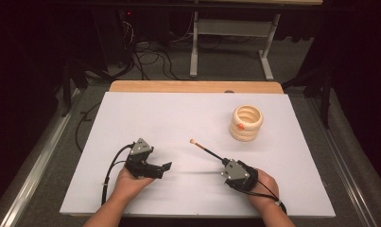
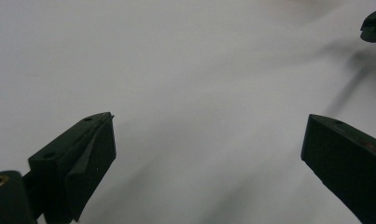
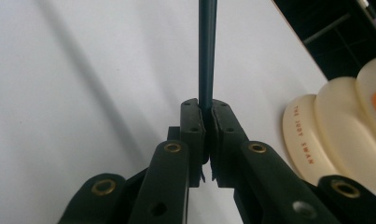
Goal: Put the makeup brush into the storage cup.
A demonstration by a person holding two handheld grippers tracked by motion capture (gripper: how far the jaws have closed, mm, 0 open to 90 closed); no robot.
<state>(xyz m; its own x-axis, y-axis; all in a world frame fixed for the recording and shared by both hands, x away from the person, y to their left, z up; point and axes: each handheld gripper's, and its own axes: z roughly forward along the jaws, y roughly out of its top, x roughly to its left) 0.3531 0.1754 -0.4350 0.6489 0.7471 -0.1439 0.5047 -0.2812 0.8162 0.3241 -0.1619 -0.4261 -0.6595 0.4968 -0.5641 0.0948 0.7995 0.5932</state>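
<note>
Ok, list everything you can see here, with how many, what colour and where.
Brush: one, dark handle, pale tip, clamped in the right gripper, pointing up-left.
Ribbed holder: one, cream with an orange spot, right of centre on the board.
Board: one, white, covering the table.
Table edge: one, wooden, behind the board.
Cables: several, black, on the floor beyond.
Left gripper: one, black, open, lower left.
Right gripper: one, black, shut, lower right.

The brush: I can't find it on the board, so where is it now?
In the high view the brush is right of centre, clamped in the right hand-held gripper, its tip angled up-left, with the cream ringed holder beyond it.
</note>
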